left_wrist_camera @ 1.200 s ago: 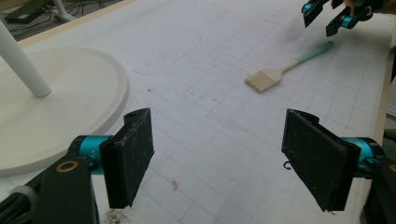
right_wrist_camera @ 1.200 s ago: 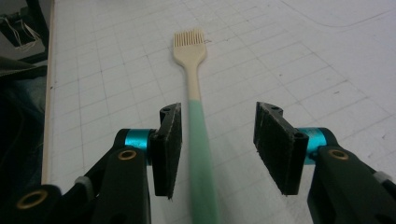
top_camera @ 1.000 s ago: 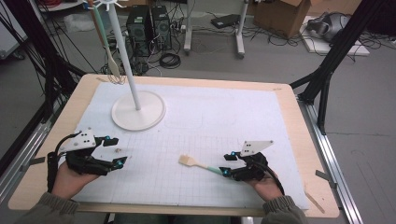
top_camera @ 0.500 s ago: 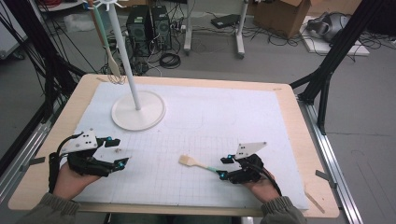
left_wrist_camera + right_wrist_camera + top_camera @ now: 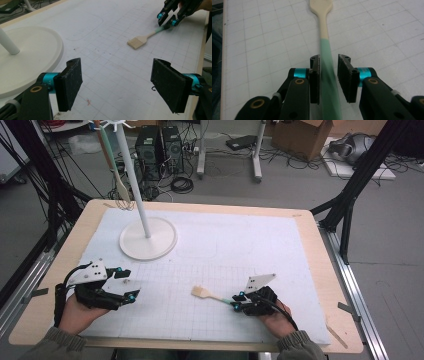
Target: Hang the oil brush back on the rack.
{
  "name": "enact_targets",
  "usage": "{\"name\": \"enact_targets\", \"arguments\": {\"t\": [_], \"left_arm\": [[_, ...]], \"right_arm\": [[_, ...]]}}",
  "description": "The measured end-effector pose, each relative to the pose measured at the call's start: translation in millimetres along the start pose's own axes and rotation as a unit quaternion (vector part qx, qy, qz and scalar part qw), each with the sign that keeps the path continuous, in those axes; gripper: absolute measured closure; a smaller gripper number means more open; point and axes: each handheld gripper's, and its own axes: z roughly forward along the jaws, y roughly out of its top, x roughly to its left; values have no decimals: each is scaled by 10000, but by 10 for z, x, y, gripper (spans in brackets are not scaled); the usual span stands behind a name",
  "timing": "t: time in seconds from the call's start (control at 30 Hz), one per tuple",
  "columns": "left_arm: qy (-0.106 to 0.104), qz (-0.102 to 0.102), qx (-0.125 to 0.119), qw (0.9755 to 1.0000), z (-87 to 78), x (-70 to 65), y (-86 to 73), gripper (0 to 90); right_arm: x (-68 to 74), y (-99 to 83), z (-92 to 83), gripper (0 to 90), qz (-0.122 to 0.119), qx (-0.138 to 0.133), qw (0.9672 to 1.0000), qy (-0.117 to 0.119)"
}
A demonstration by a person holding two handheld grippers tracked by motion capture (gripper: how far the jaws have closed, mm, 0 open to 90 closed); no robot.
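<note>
A wooden spatula point(image 5: 202, 292) with a pale head and a green handle point(image 5: 327, 65) lies flat on the white gridded mat point(image 5: 240, 245), right of centre near the front. My right gripper point(image 5: 236, 301) point(image 5: 329, 75) straddles the green handle. Its jaws have just been closing: one pad point(image 5: 315, 80) meets the handle, while a thin gap shows at the other. My left gripper point(image 5: 127, 282) point(image 5: 117, 85) rests at the front left, wide open with only mat between its pads. The left gripper view takes in the spatula point(image 5: 140, 41) and the right gripper point(image 5: 168, 18) farther off.
A white stand with a round base point(image 5: 148, 239) and a thin pole rises at the back left; another utensil point(image 5: 117, 180) hangs from its top. The wooden table edge point(image 5: 325, 265) frames the mat. Beyond the table are computer towers, cables and black frame legs.
The right gripper's jaws have narrowed around the spatula's green handle. The spatula still lies in about the same spot. The left gripper has not moved.
</note>
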Motion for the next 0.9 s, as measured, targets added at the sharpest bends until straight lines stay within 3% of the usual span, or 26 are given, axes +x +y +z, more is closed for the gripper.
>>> {"name": "enact_targets", "arguments": {"t": [0.37, 0.9], "left_arm": [[-48, 25, 23, 10000, 40, -23, 9, 257], [-133, 62, 78, 9999, 72, -31, 21, 267]], "right_arm": [[46, 1, 15, 778, -73, 53, 9999, -103], [12, -6, 0, 792, -142, -78, 9997, 169]]}}
